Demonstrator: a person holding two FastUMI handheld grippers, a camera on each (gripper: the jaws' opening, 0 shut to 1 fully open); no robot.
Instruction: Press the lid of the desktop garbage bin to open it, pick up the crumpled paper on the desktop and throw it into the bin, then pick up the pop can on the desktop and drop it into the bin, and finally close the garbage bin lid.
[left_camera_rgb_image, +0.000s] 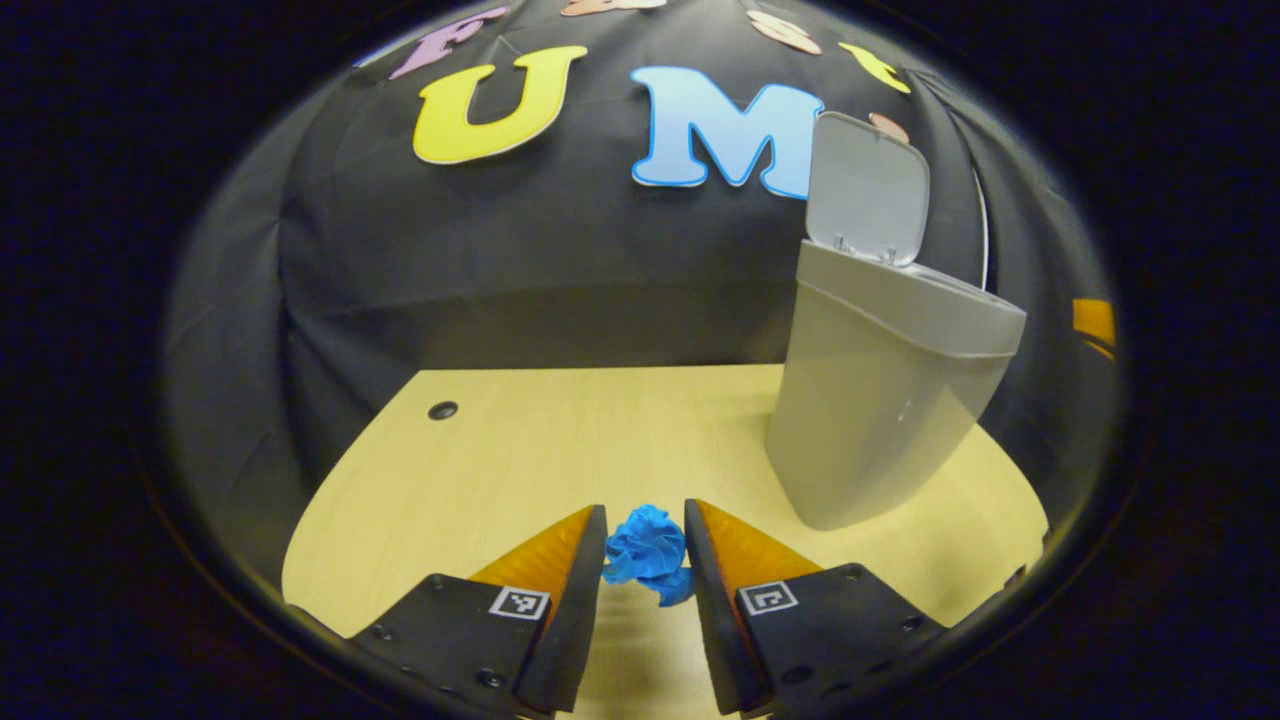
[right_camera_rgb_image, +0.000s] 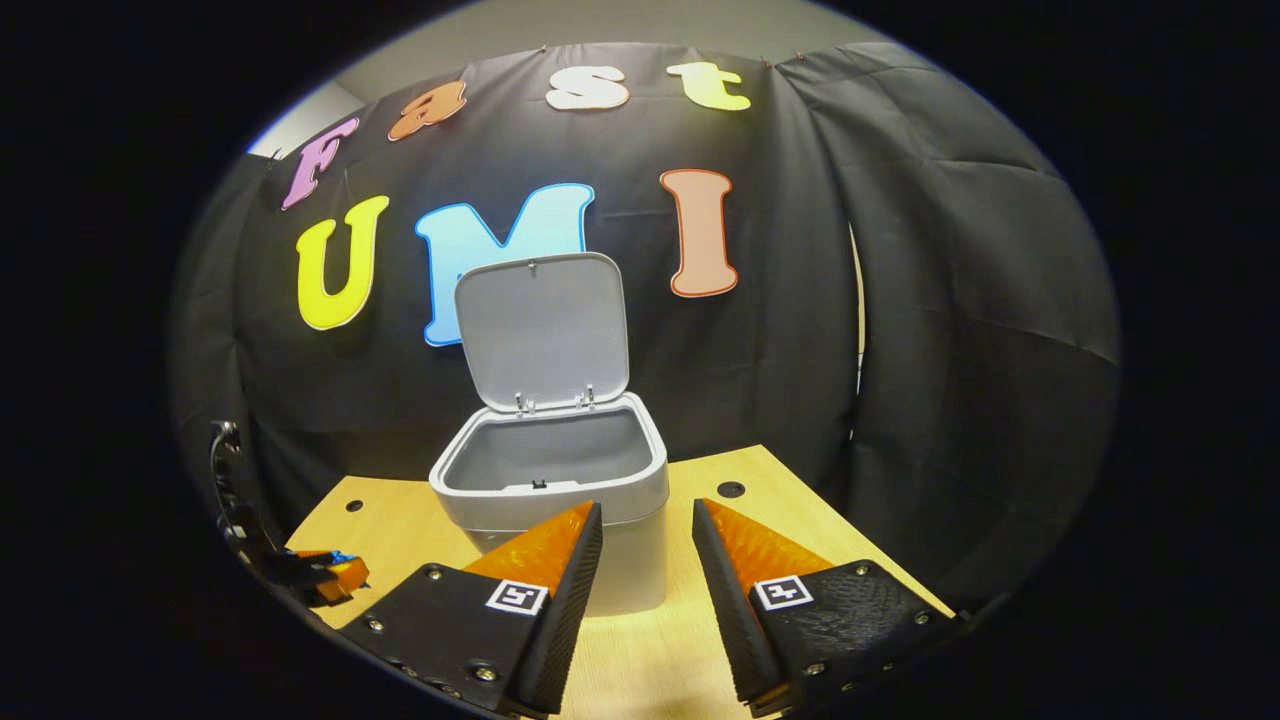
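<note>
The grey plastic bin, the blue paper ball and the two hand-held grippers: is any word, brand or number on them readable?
No readable word, brand or number on any of them.
Grey plastic bin and its raised lid: plain, no print.
Crumpled blue paper: plain.
Left gripper and right gripper: each finger bears a small square black-and-white pattern tag, a code, not letters.
</note>
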